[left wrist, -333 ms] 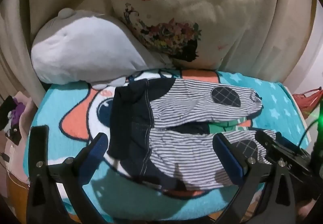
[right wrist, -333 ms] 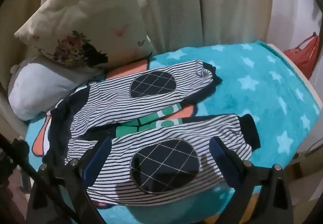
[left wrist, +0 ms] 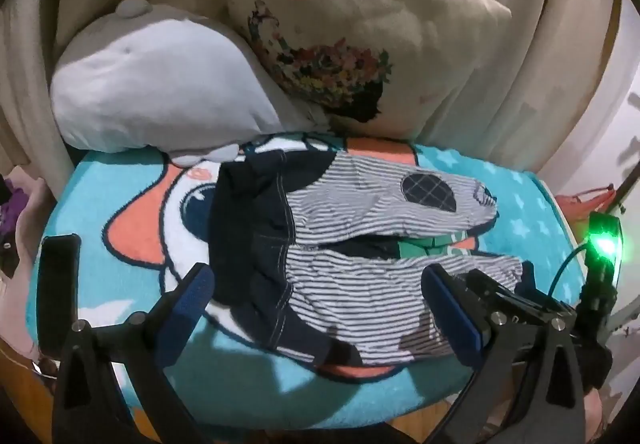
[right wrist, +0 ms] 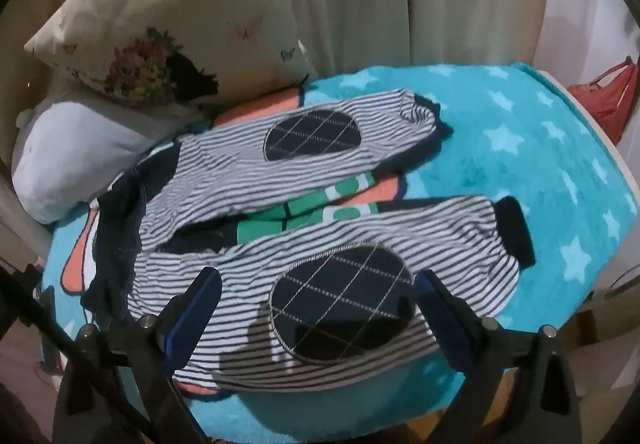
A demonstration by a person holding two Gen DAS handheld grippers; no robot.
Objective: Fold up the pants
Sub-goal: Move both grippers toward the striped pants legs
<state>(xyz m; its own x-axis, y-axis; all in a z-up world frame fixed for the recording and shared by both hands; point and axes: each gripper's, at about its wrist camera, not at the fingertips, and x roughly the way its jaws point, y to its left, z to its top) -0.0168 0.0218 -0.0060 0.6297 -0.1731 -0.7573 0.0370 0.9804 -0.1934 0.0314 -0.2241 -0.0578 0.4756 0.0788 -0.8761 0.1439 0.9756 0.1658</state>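
Small striped pants (left wrist: pixel 352 264) with a dark navy waist (left wrist: pixel 256 244) and navy checked knee patches (right wrist: pixel 340 300) lie spread flat on a turquoise cartoon blanket (left wrist: pixel 120 204), legs apart and pointing right. My left gripper (left wrist: pixel 320 308) is open and empty, hovering just above the waist and near leg. My right gripper (right wrist: pixel 316 312) is open and empty over the near leg's knee patch; its body also shows in the left wrist view (left wrist: pixel 516 300). The near leg's cuff (right wrist: pixel 514 232) is dark navy.
A white plush pillow (left wrist: pixel 160 92) and a cream flowered cushion (left wrist: pixel 352 44) lean against beige curtains behind the blanket. A red bag (right wrist: pixel 608 100) sits off the right edge. The blanket (right wrist: pixel 520 148) ends near the bottom of both views.
Both grippers have edged slightly closer over the pants. The pants have not moved.
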